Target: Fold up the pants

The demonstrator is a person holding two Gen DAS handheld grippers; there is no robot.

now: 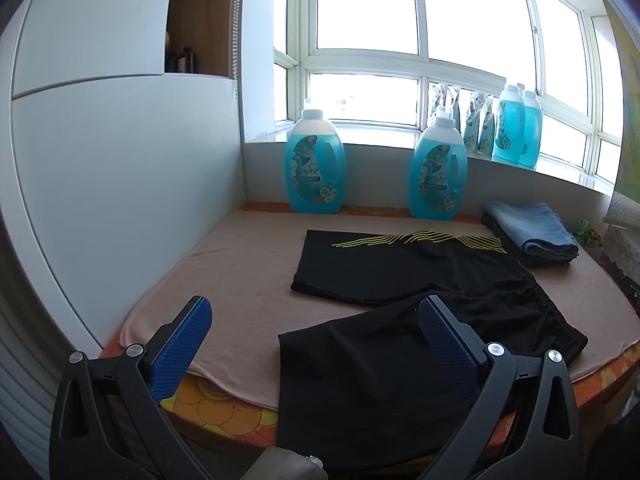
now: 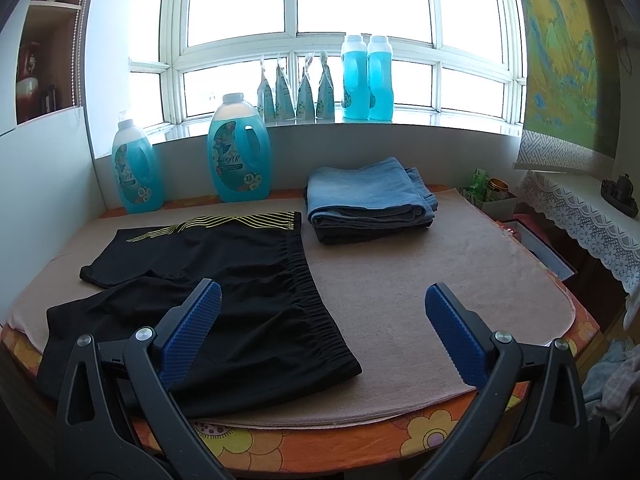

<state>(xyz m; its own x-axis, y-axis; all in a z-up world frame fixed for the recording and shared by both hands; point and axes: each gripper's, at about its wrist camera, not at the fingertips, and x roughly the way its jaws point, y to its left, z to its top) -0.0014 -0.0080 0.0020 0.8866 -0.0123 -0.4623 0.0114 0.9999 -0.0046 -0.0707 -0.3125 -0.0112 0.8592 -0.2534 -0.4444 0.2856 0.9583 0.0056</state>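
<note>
The black shorts lie spread on the tan mat, legs splayed apart, waistband toward the right gripper; I'd say laid flat so a fold can start. Both tools hang above the near edge, jaws wide apart, holding nothing; the left gripper sits over the nearer leg hem, which droops off the table. Beyond the right tool rests a folded stack of jeans, likely finished work; detergent bottles stand farther back.
</note>
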